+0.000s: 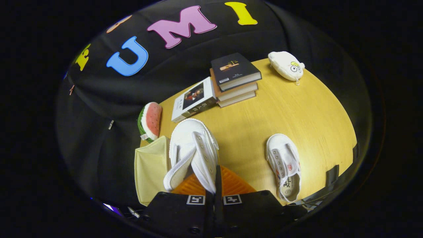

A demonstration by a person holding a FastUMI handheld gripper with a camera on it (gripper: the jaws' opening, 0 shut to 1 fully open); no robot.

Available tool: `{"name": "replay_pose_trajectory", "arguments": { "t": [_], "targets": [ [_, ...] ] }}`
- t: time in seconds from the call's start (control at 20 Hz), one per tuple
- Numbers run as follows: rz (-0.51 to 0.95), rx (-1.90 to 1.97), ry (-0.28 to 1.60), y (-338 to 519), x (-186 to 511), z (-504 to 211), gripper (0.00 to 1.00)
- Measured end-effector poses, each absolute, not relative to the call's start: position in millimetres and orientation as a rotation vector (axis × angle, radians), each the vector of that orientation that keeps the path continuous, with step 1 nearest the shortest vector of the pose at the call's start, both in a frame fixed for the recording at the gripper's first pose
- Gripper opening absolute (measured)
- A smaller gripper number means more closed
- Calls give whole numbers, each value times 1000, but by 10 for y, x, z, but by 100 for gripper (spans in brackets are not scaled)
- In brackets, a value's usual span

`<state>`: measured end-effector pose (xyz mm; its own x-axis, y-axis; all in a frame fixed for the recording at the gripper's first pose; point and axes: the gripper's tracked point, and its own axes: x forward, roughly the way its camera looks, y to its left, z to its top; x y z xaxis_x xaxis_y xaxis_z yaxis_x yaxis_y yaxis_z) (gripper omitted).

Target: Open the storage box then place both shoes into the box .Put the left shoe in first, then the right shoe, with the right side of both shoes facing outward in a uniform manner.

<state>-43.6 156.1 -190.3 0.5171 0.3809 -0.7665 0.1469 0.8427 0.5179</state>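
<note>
Wooden table (297,109), black cloth wall behind; gripper (214,185) jaws apparently pinching white shoe (195,148); second shoe (284,165) beside.

held shoe's (193,150) heel hidden behind gripper (214,185), storage box (150,168) partly covered
</note>
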Motion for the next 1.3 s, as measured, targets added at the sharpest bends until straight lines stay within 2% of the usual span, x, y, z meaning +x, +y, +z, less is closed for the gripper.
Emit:
{"name": "replay_pose_trajectory", "arguments": {
  "t": [0.25, 0.8, 1.0, 1.2, 1.3],
  "targets": [
    [214, 671, 1106, 2339, -424, -1616, 5],
    [137, 651, 1378, 3517, -683, -2299, 6],
    [88, 587, 1378, 3602, -715, -2561, 5],
    [100, 652, 1348, 3738, -609, -2636, 5],
    [166, 678, 1329, 3851, -571, -2618, 12]
  ]
}}
